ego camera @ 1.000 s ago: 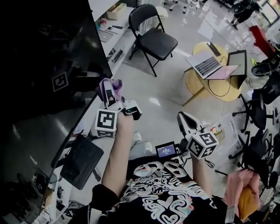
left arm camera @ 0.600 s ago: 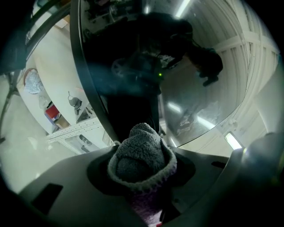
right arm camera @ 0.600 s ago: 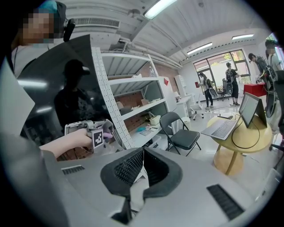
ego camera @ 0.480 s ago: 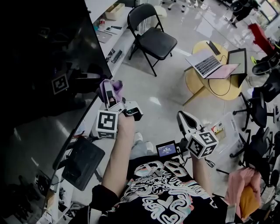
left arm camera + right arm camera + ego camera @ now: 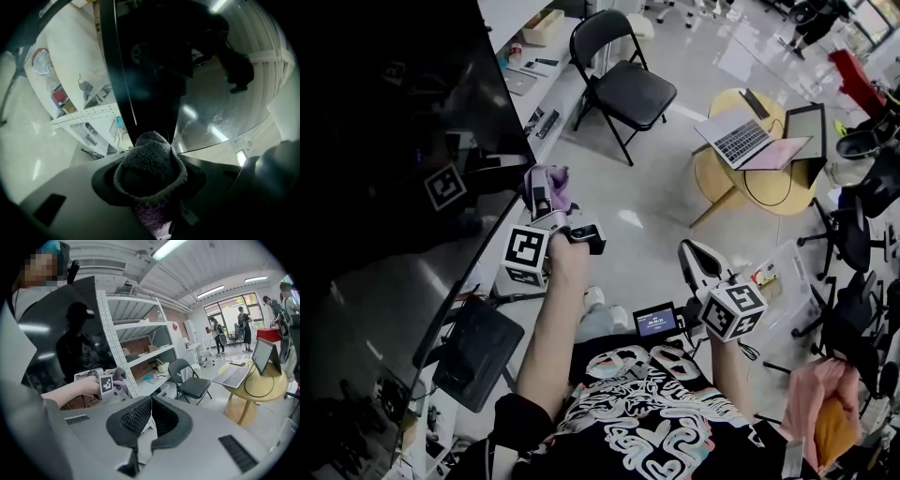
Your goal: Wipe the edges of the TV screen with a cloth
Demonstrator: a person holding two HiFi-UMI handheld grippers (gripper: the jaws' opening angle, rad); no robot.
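A large black TV screen fills the left of the head view, its right edge running down from the top. My left gripper is shut on a purple fleece cloth, held right at that edge. In the left gripper view the cloth bulges out of the jaws, touching or nearly touching the dark TV edge. My right gripper hangs lower right over the floor, away from the TV, jaws closed together with nothing between them.
A black folding chair stands beyond the TV. A round wooden table with a laptop is at right. White shelving with clutter runs behind the TV. Office chairs stand far right; people are in the background.
My left gripper with the cloth has shifted slightly up and right along the TV's right edge. The right gripper has stayed put.
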